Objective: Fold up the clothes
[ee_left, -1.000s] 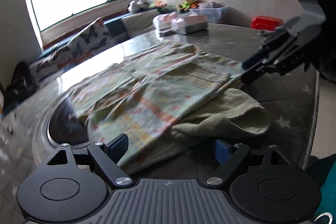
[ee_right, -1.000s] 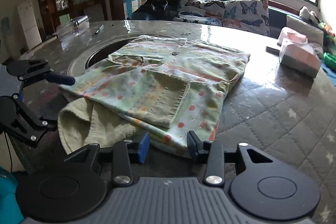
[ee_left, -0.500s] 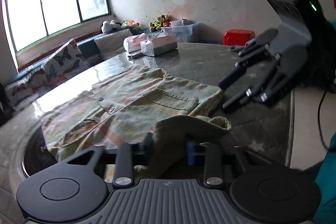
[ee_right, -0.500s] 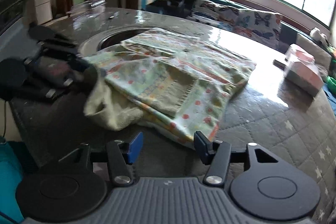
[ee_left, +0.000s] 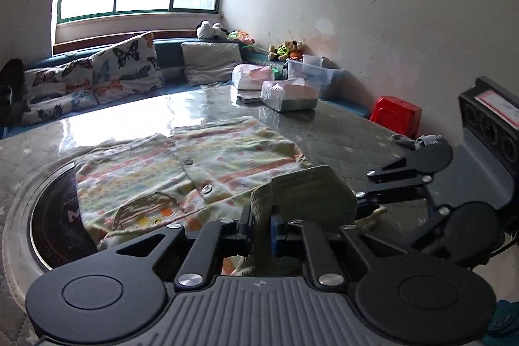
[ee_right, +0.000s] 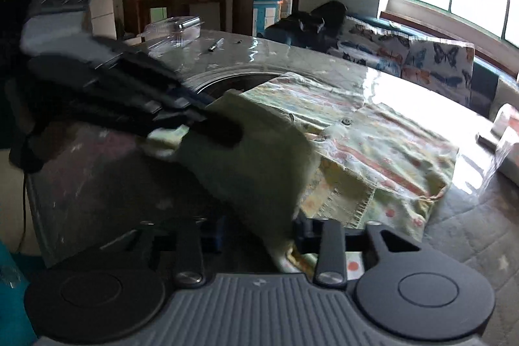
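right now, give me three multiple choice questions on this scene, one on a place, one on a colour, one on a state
1. Where does the shirt lie?
A. on the table
B. on the sofa
C. on the floor

2. What colour is the stool by the wall?
A. blue
B. red
C. white

3. What is the left gripper doing?
A. open above the table
B. shut on the shirt's plain underside
C. shut on a tissue pack

Answers: 1 A, it is spread flat on the tabletop; 2 B, its top is bright red; 3 B, fabric is pinched between its fingers.
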The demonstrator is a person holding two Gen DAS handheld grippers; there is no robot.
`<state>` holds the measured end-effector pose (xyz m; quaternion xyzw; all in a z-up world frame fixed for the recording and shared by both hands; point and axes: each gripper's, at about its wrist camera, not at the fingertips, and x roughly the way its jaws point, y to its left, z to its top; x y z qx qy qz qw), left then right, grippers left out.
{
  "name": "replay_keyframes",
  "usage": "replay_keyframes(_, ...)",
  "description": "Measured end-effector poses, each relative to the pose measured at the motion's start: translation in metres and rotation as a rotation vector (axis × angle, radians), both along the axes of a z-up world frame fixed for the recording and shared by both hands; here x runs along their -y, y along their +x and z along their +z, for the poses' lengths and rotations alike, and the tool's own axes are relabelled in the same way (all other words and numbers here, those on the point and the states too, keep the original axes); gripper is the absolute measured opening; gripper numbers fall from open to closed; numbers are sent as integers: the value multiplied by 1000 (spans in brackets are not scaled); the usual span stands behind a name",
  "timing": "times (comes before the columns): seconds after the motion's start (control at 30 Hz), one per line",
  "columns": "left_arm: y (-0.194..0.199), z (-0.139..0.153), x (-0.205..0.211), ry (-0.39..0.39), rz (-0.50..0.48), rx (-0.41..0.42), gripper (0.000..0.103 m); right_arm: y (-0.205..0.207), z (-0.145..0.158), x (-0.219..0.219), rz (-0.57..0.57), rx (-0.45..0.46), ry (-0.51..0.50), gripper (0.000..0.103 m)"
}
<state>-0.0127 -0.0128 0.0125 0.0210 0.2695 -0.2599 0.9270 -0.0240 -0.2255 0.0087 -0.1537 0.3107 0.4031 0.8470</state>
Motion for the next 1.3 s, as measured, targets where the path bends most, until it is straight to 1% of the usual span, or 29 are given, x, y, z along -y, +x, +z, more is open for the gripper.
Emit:
replay_keyframes(0.03, -3, 0, -3, 10, 8, -5, 18, 3, 1, 0, -9, -15, 12, 25)
replay_keyframes(0.07, -7, -1, -6, 20, 19, -6, 33, 5, 3, 1, -16, -20, 23, 22)
replay_keyframes(0.13, -14, -2, -11, 52, 33, 1, 46, 8, 8, 2, -31, -29, 44, 18)
replay_keyframes(0.23, -26, -6, -18, 108, 46, 18, 52, 13, 14, 4, -53, -43, 75, 14)
replay_keyframes(0.3, -33, -9, -23, 150, 53, 31, 52, 17, 19, 5, -68, -53, 96, 12)
replay_keyframes(0.43, -41, -22, -19, 277, 40, 72, 53, 24, 28, 8, -98, -69, 137, 11)
replay_keyframes(0.6, -45, -34, -17, 369, 47, 138, 53, 30, 31, 13, -119, -51, 149, 10)
replay_keyframes(0.63, -44, -36, -16, 391, 50, 154, 51, 30, 31, 13, -121, -50, 149, 10)
replay_keyframes(0.7, -43, -39, -18, 417, 57, 167, 33, 29, 31, 14, -126, -46, 151, 9)
replay_keyframes(0.73, -42, -40, -19, 419, 61, 168, 21, 28, 31, 15, -128, -44, 153, 9)
replay_keyframes(0.77, -41, -39, -21, 400, 64, 163, 13, 25, 31, 15, -132, -39, 158, 8)
replay_keyframes(0.83, -43, -33, -26, 358, 71, 167, 10, 15, 33, 9, -138, -21, 167, 8)
replay_keyframes(1.0, -61, -12, -32, 291, 66, 187, 8, -8, 50, 19, -112, 23, 185, 8)
replay_keyframes(1.1, -79, 1, -32, 257, 53, 189, 8, -26, 61, 25, -91, 40, 183, 7)
replay_keyframes(1.3, -123, 27, -34, 182, 20, 154, 8, -58, 80, 37, -44, 50, 174, 7)
